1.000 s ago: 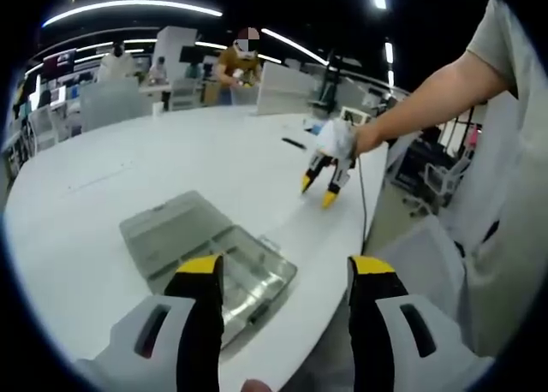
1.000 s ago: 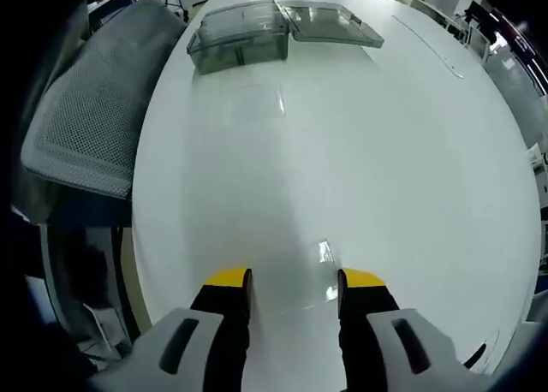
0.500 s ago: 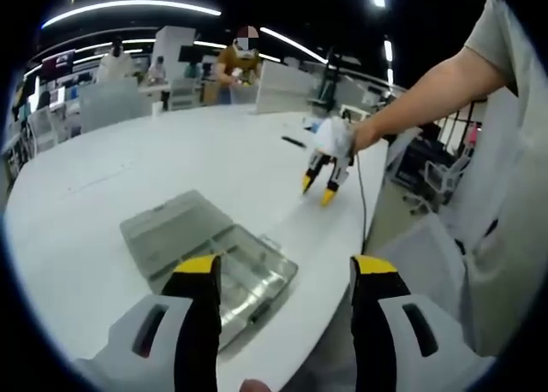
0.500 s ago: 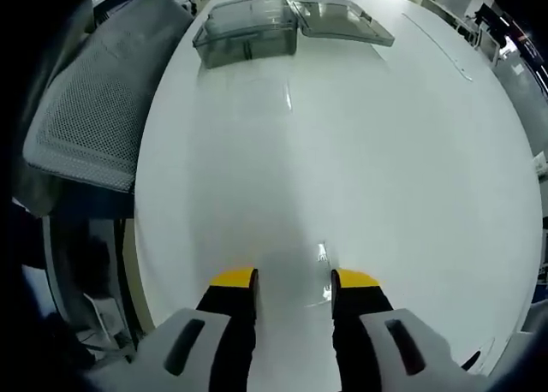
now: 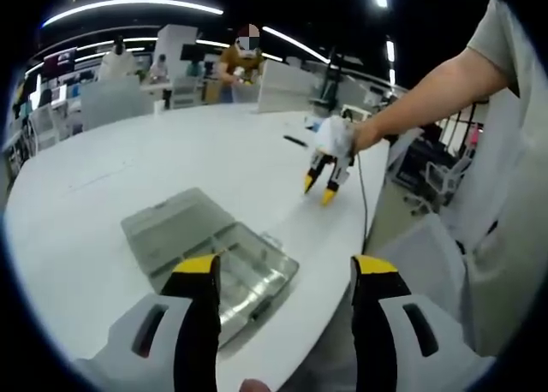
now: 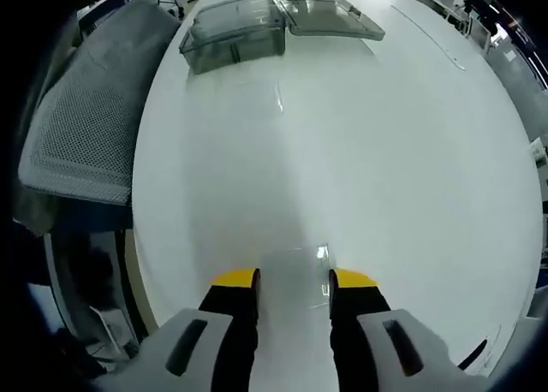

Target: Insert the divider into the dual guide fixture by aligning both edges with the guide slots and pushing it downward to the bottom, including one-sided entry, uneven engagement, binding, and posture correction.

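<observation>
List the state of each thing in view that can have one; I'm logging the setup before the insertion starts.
Clear plastic case: open, lid laid flat on the white table.
Divider: clear sheet between the right tongs, low over the table.
Left tongs: open, empty, above the case.
Right tongs: closed on the divider, far from the case.
Grey mesh chair: at the table edge, unoccupied.

I can read no text, label, brand or number in my two views; any signs at the back are too blurred.
</observation>
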Demonstrator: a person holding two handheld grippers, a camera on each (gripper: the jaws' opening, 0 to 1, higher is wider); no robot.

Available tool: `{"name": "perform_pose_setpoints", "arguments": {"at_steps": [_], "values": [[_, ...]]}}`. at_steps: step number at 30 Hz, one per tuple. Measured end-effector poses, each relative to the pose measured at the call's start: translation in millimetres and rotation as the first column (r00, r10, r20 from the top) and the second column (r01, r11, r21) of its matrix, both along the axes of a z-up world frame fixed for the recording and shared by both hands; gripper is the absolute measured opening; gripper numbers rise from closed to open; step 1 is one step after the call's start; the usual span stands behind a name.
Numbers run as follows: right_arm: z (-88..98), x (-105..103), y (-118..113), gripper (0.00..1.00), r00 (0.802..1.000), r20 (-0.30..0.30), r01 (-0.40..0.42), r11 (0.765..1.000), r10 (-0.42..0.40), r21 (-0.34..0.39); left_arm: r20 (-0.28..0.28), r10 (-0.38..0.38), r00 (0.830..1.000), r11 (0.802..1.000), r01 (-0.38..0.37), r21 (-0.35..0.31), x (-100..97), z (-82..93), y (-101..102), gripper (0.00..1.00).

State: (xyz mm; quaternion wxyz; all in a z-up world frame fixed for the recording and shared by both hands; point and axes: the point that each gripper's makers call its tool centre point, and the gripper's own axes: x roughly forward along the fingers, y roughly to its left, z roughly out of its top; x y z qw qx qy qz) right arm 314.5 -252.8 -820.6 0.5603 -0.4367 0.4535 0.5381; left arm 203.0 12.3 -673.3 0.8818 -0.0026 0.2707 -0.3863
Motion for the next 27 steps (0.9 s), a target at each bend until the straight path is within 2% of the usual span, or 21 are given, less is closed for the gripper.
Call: {"name": "perform_pose_setpoints", "arguments": {"at_steps": [14, 19, 27], "values": [[7.3, -2, 8, 0.27, 0.999, 0.009, 0.039, 0.999, -0.039, 0.018, -0.013, 0.001, 1.000, 1.000, -0.001, -0.005, -2.8, -3.4, -2, 0.64], [13.2, -4, 22, 0.27, 0.999, 0.018, 0.035, 0.998, -0.036, 0.043, -0.018, 0.001, 1.000, 1.000, -0.001, -0.005, -2.6, -4.4, -2, 0.66], [27.2, -14, 56, 0.27, 0.999, 0.046, -0.005, 0.996, 0.000, 0.093, -0.025, 0.000, 1.000, 1.000, 0.000, -0.002, -2.6, -7.0, -1, 0.69]]}}
